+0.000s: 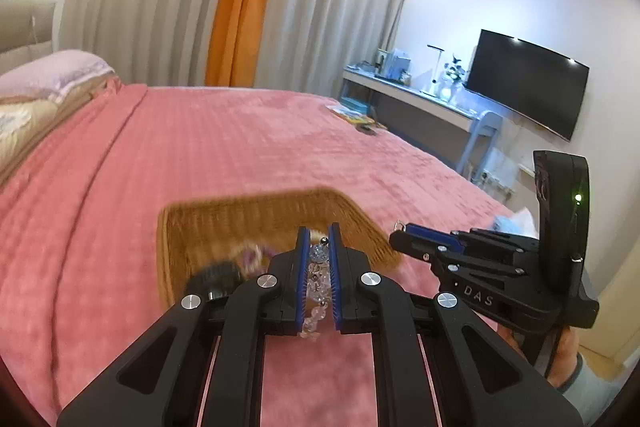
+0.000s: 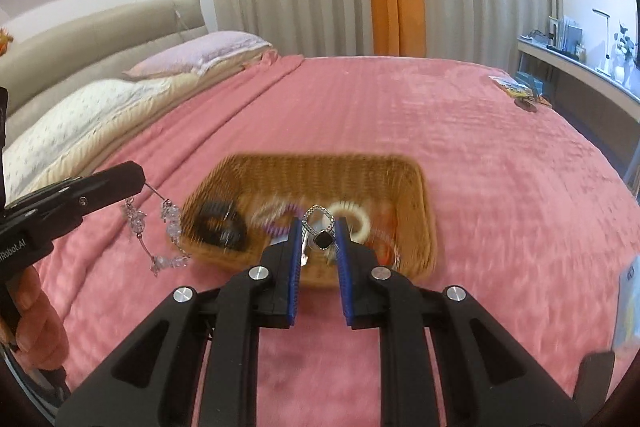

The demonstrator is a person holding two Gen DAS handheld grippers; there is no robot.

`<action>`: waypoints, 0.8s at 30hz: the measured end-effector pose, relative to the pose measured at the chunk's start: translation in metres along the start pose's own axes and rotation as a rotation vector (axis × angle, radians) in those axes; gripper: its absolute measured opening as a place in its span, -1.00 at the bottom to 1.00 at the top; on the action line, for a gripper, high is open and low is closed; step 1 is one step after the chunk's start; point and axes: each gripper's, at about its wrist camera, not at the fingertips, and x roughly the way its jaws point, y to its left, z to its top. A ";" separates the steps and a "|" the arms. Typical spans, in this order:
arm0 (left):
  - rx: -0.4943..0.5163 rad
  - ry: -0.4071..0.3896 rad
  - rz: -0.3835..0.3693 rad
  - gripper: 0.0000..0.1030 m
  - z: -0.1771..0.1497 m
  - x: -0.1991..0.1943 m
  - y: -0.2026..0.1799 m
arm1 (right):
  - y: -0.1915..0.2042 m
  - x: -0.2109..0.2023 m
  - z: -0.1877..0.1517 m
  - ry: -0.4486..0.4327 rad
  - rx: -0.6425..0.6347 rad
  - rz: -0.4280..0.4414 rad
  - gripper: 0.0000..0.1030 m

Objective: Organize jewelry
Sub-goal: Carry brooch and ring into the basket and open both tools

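A wicker basket [image 2: 416, 195] sits on the pink bedspread and holds a black hair tie [image 2: 220, 227], a purple coil tie [image 2: 276, 217] and a cream coil tie [image 2: 360, 217]. My left gripper [image 1: 319, 231] is shut on a clear bead bracelet [image 1: 316, 287], just in front of the basket [image 1: 224, 223]. In the right wrist view that bracelet [image 2: 168, 231] hangs from the left gripper [image 2: 140, 179] at the basket's left edge. My right gripper [image 2: 318, 227] is shut on a silver earring with a black stone [image 2: 323, 237], above the basket's near side. The right gripper [image 1: 400, 233] shows in the left view, right of the basket.
The pink bedspread [image 2: 460, 131] fills both views. Pillows [image 2: 200, 55] and a headboard lie at the far left. A small packet and dark item [image 2: 516, 91] lie at the bed's far right edge. A desk [image 1: 420, 99], a TV [image 1: 524, 83] and curtains stand beyond.
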 end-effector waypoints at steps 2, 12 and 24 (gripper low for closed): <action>-0.001 -0.006 0.016 -0.85 0.008 0.019 0.004 | -0.005 0.016 0.010 0.007 0.006 0.005 -0.72; -0.048 0.072 0.108 -0.85 -0.008 0.098 0.036 | -0.022 0.100 0.017 0.141 0.039 0.005 -0.72; -0.103 0.133 0.096 -0.60 -0.022 0.110 0.051 | -0.032 0.122 0.004 0.212 0.076 0.000 -0.59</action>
